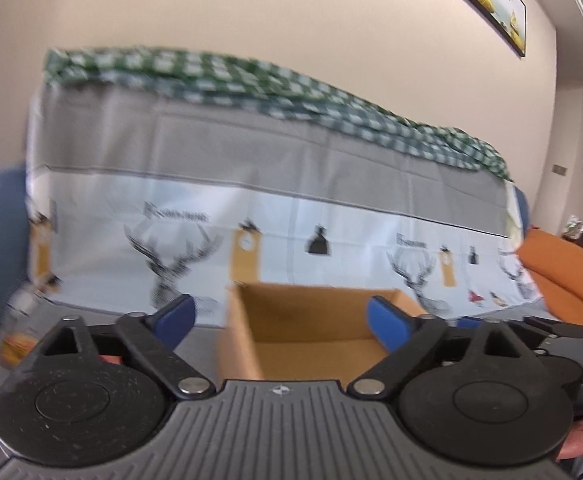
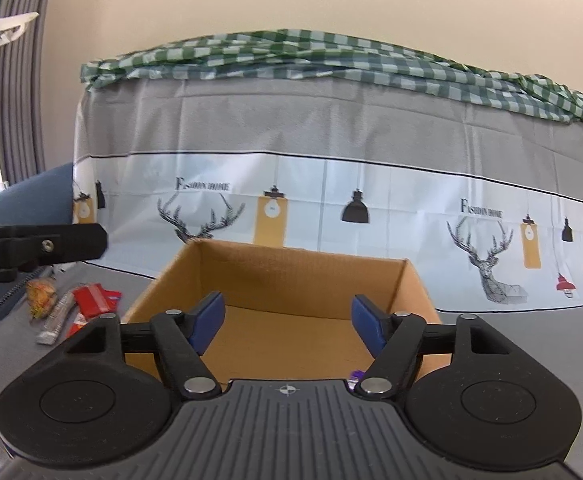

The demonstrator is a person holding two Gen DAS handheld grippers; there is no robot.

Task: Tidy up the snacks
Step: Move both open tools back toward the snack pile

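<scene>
My right tool (image 2: 287, 322) is spread wide with nothing between its blue pads, hanging just over the near edge of the open cardboard box (image 2: 299, 280). My left tool (image 1: 281, 318) is also wide and holds nothing, with the same box (image 1: 315, 320) right ahead of it. The snacks (image 2: 71, 306) lie in a small heap on the grey surface (image 2: 531, 344), left of the box.

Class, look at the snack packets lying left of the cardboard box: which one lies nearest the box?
The red wrapped packet lies nearest the open brown cardboard box; the orange crinkly packet and the clear silvery stick packet lie farther left.
</scene>
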